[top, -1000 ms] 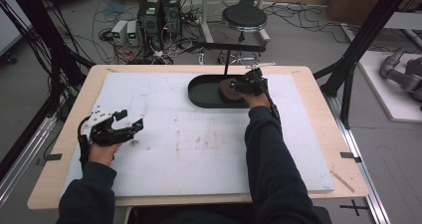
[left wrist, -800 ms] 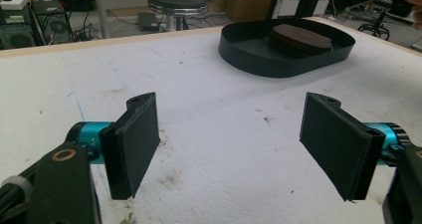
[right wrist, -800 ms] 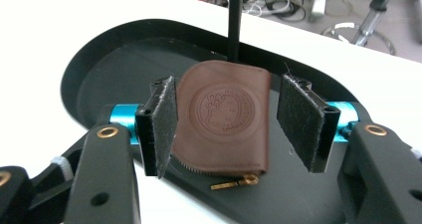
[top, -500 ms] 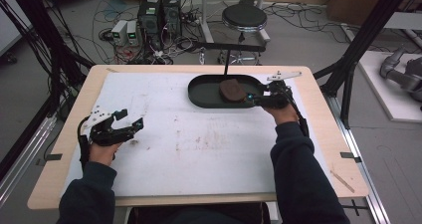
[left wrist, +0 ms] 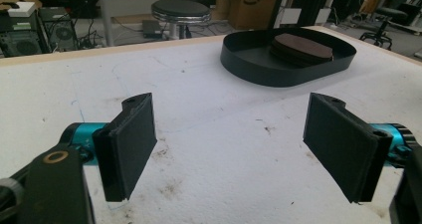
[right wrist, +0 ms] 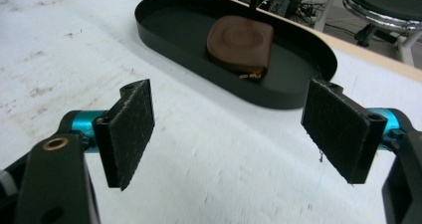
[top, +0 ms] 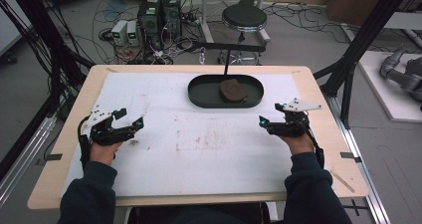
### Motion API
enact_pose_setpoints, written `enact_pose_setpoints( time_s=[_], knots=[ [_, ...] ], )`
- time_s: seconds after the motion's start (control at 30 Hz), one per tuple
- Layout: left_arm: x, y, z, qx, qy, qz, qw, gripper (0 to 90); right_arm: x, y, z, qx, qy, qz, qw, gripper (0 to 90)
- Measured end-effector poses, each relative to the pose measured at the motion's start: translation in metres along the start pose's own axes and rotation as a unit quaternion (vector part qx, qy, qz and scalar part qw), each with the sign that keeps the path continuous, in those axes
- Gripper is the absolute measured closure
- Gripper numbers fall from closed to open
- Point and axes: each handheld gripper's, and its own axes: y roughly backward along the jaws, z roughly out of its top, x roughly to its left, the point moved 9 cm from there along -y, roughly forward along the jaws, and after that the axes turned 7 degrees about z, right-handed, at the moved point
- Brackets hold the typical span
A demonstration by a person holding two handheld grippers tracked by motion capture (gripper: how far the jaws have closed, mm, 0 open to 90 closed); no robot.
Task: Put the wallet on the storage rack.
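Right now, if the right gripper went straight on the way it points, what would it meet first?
Judging from the right gripper view, the right gripper, fingers open and empty, points over bare white table cover at the black tray; its near wall probably comes first, before the brown pouch inside.

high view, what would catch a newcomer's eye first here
The black oval tray at the far middle of the white-covered table stands out, with a brown zippered pouch lying inside it. Next come the two open jaw tools at the near edges: the left hand-held gripper at the left and the right hand-held gripper at the right, both empty and apart from the tray.
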Motion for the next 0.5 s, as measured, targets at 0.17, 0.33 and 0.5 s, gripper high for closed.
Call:
enact_pose_setpoints(
  time_s=[0.17, 0.33, 0.5],
  knots=[
    [-0.003, -0.0001, -0.0006, 0.001, -0.005, -0.003, 1.0, 20.7, 0.0019, 0.0074, -0.0114, -0.003, -0.005, -0.01, 0.9999, 21.3],
    [-0.0025, -0.0007, -0.0015, 0.004, -0.003, -0.003, 1.0, 20.6, 0.0002, 0.0106, -0.0104, -0.008, -0.007, -0.019, 0.9998, 21.3],
    [-0.0027, -0.0012, -0.0017, 0.003, -0.004, -0.004, 1.0, 20.6, -0.0004, 0.008, -0.0123, -0.003, -0.005, -0.02, 0.9998, 21.3]
  ],
)
